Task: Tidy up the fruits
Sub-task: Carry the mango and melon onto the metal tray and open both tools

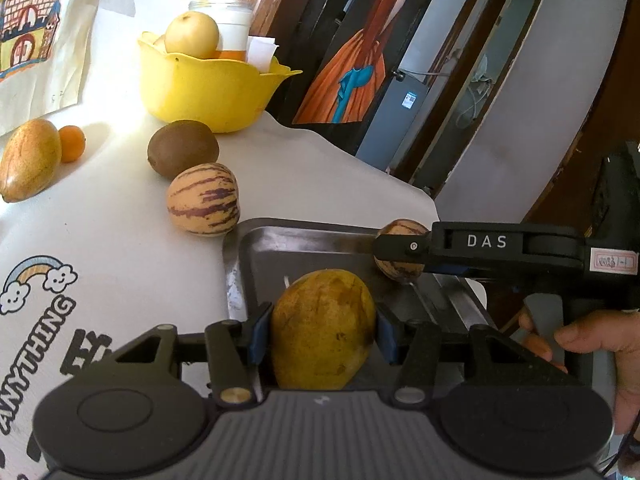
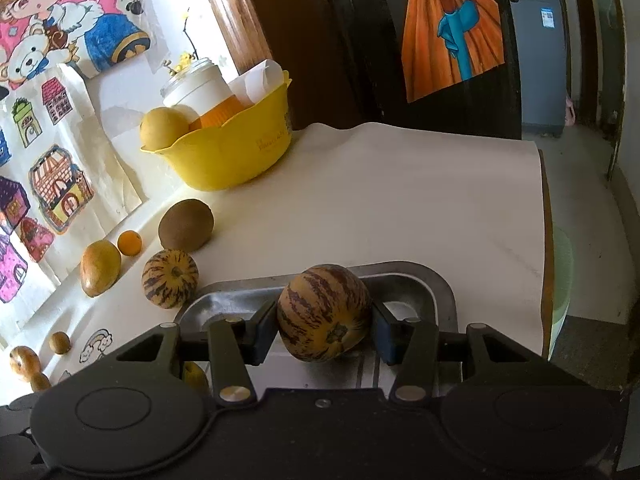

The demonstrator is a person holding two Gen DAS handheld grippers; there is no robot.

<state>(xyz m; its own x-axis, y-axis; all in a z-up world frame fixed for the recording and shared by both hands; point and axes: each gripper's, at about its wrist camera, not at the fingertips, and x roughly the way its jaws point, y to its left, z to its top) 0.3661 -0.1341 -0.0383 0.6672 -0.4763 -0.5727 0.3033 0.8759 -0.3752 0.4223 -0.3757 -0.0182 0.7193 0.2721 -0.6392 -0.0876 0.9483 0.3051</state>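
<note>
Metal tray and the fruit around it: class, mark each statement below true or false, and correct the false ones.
1. The left gripper holds a mango over the metal tray. True.
2. The right gripper holds a kiwi. False: it holds a striped melon; the kiwi lies on the table.
3. A second striped melon lies on the table beside the tray. True.
4. The yellow bowl is empty. False: a round yellow fruit and cups sit in it.
5. The small orange lies inside the tray. False: it is on the table beside another mango.
</note>
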